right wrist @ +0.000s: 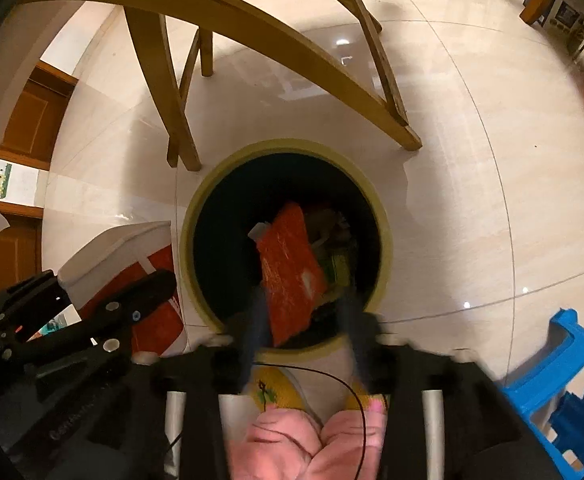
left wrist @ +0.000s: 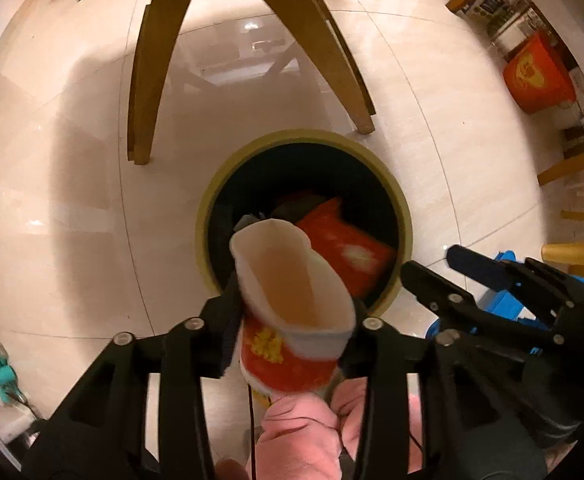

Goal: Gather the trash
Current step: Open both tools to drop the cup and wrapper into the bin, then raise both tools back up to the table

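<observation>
Over glossy cream tile floor (left wrist: pixel 72 200) — bin (left wrist: pixel 401 216) beside chair legs (left wrist: pixel 148 80), left tool (left wrist: pixel 292 344) around cup (left wrist: pixel 292 300), right tool (right wrist: pixel 303 332) parted

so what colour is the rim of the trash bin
Pale olive-yellow rim around a dark inside; it shows best in the right wrist view.

A bin (left wrist: pixel 405 236) stands on the floor (left wrist: pixel 72 200) just before the chair legs (left wrist: pixel 148 80), with a packet (right wrist: pixel 292 272) inside and a stool (right wrist: pixel 563 368) to its right.

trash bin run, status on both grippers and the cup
Left gripper around paper cup above trash bin. Right gripper open over bin, red packet dropping in. Nothing blocking the opening.
</observation>
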`<state>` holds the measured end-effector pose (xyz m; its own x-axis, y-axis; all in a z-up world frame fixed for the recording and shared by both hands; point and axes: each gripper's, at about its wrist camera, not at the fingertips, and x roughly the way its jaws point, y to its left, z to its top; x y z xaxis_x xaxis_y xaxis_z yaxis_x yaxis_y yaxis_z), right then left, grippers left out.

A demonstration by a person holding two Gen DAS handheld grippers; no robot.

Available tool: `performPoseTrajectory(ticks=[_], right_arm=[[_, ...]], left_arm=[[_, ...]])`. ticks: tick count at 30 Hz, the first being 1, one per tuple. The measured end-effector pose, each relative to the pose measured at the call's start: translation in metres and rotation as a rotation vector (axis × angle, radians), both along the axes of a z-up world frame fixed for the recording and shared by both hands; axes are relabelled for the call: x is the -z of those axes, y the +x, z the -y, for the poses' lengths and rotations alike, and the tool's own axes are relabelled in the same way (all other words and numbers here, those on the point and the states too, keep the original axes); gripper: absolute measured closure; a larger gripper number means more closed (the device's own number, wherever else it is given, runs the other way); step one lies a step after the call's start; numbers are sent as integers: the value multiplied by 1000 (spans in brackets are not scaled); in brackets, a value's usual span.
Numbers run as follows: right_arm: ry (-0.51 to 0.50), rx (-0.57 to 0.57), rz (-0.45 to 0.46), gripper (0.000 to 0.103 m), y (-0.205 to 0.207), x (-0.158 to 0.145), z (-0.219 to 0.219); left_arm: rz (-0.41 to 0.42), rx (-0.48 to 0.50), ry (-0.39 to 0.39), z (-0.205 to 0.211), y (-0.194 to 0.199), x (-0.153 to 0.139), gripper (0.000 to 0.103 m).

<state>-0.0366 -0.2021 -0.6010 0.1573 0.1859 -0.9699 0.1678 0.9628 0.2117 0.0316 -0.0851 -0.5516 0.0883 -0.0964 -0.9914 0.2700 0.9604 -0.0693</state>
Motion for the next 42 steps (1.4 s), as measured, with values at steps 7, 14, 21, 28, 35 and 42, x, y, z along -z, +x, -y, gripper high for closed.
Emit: performPoseTrajectory(ticks=[7,14,21,28,35,42], right_arm=[[2,49,7,41,-2,-7,24],[7,46,11,40,-11,-32,34],[28,71,19,40,-36,-117,35],[61,42,118,40,-45,-263,26],[125,-5,296,29,-34,-411,23],[103,-100,514,29,-8,-530,20]], left_arm=[[-6,-33,17,-8,8,-7,31],[32,-36,20,-9,0,-45,31],[69,-74,35,-19,-13,-146,31],[162,-114,22,-36,-19,-288,31],[357,-143,-40,-47,-19,-441,31],[565,-158,-59,-48,-21,-555,31]])
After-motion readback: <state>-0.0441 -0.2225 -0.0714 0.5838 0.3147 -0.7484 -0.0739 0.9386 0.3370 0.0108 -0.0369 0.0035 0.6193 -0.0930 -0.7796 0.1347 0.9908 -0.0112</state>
